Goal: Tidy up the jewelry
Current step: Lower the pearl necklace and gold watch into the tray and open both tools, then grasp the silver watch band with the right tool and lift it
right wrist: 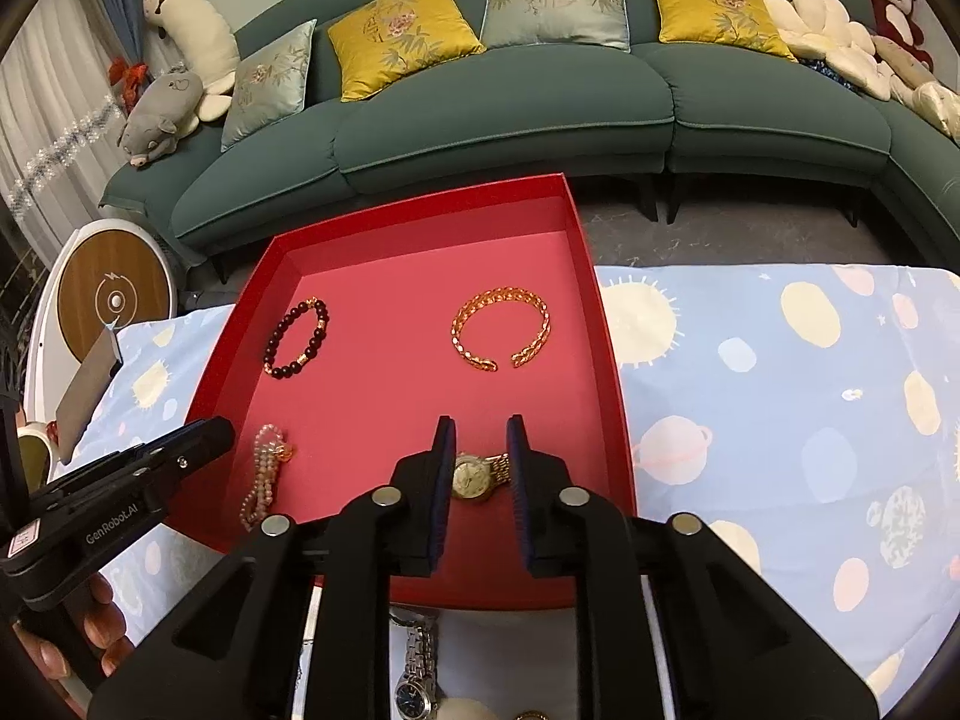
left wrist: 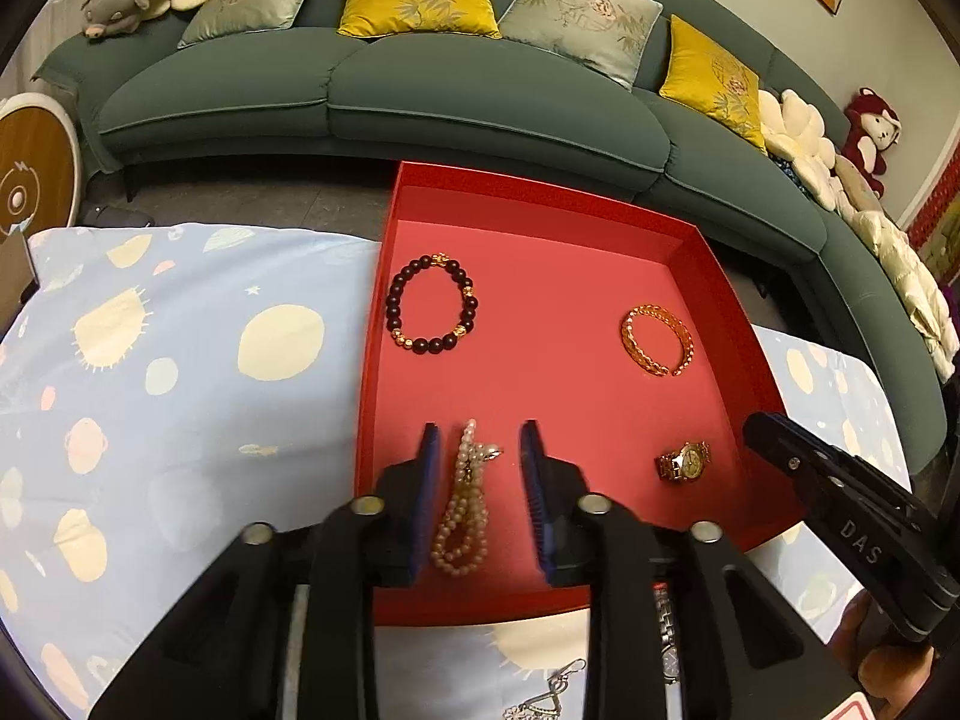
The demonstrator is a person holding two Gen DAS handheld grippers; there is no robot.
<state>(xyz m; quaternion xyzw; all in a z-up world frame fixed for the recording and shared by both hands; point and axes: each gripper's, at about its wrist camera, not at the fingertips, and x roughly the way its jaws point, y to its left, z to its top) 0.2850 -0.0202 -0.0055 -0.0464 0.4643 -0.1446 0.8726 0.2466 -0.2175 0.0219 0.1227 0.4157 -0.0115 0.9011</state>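
Note:
A red tray lies on the table. It holds a dark bead bracelet, a gold bangle, a pearl strand and a gold watch. My left gripper is open, its fingers either side of the pearl strand, not touching it. My right gripper is open, its fingers either side of the gold watch. A silver watch and a silver earring lie on the cloth in front of the tray.
The table has a light blue cloth with planets. A green sofa with cushions stands behind it. A round white and wood device stands at the left.

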